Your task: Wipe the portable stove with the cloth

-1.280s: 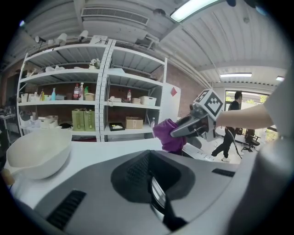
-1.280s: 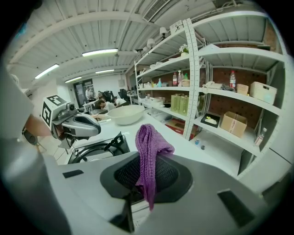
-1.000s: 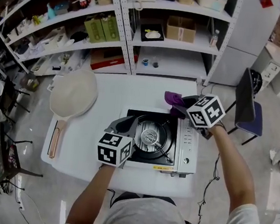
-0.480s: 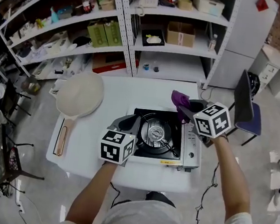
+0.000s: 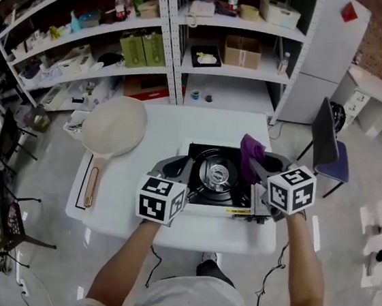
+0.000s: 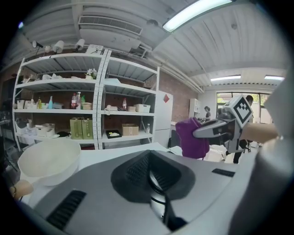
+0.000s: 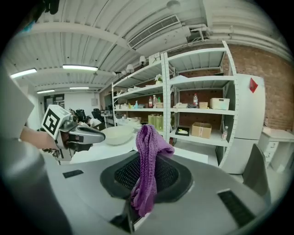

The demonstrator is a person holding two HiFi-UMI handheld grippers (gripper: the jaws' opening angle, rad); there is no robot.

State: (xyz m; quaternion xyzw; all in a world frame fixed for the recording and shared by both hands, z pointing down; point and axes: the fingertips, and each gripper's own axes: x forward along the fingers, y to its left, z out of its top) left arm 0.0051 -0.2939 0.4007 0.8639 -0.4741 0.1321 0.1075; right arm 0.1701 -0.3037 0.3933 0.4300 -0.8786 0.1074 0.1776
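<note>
The right claw [image 5: 257, 165], clamped on the purple cloth [image 5: 251, 151], had drawn in from beyond the far right corner of the portable stove [image 5: 207, 188]. It now held the cloth over the stove's right side. Wiping looked ready to begin. The left claw [image 5: 179, 169] was closed on nothing at the stove's left edge on the tabletop [image 5: 131, 197], possibly bracing it.
</note>
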